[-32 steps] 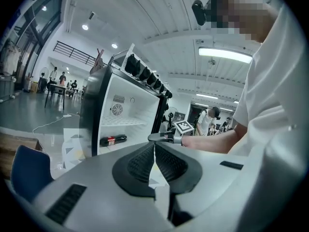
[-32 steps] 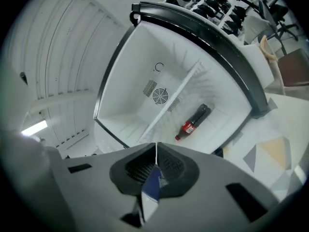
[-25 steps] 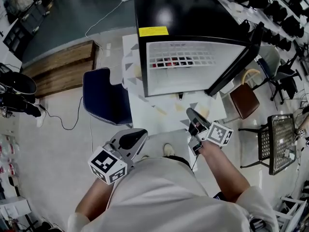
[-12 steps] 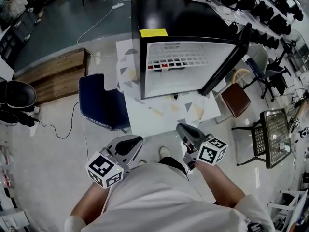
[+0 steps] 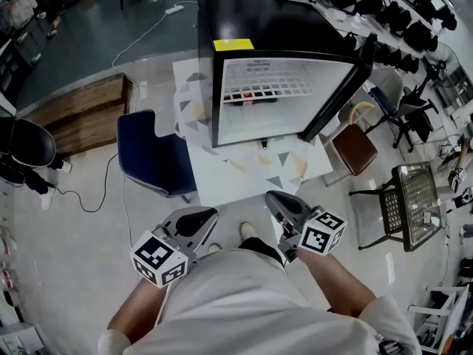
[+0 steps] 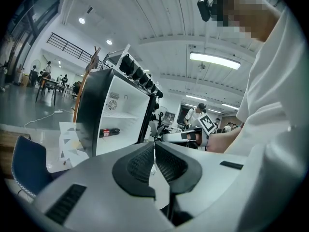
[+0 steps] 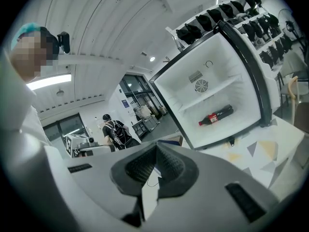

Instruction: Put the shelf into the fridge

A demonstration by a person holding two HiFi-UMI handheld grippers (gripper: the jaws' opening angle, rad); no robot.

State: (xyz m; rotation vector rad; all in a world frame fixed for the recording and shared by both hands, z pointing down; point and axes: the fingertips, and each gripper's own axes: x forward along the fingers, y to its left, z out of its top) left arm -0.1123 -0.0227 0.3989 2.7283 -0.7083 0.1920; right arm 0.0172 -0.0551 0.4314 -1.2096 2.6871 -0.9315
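Right gripper view shows bottle lying inside fridge

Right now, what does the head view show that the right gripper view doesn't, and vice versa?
Head view only: the yellow label on top of the fridge, and the wooden platform. Right gripper view only: the fan vent on the fridge's back wall, and a person wearing a backpack. Both: the open fridge, the bottle lying inside it, and the right gripper, shut and empty.
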